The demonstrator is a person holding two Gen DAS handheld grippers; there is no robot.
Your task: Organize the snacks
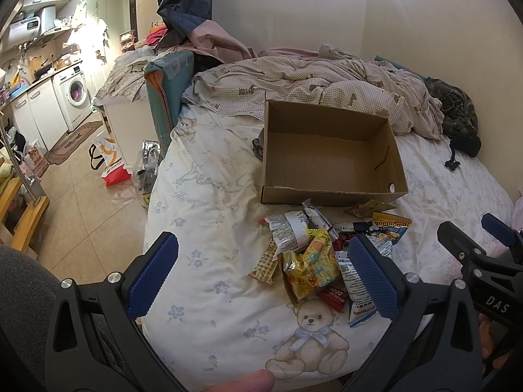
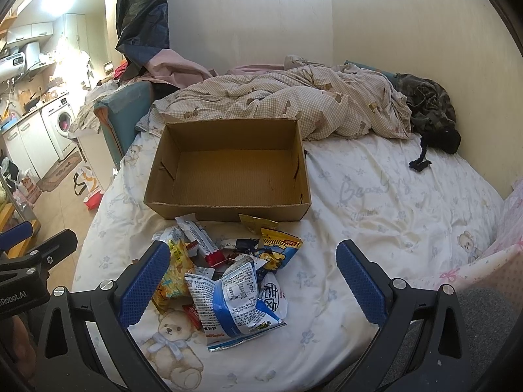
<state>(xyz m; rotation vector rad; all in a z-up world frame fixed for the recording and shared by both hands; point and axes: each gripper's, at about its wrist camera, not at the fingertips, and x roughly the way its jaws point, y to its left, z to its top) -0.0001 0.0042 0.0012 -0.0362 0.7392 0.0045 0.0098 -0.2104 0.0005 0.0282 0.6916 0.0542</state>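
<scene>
A heap of snack packets (image 2: 225, 274) lies on the bed (image 2: 376, 202), just in front of an empty cardboard box (image 2: 228, 170); the left hand-held gripper (image 1: 261, 271) and right hand-held gripper (image 2: 253, 277) both hover over it, jaws wide apart, holding nothing.

A bed (image 1: 202, 294) with a teddy-print sheet stands against cream walls (image 1: 294, 6). Left, a tiled floor (image 1: 85, 222) leads to a brightly lit kitchen with a washing machine (image 1: 75, 93).
</scene>
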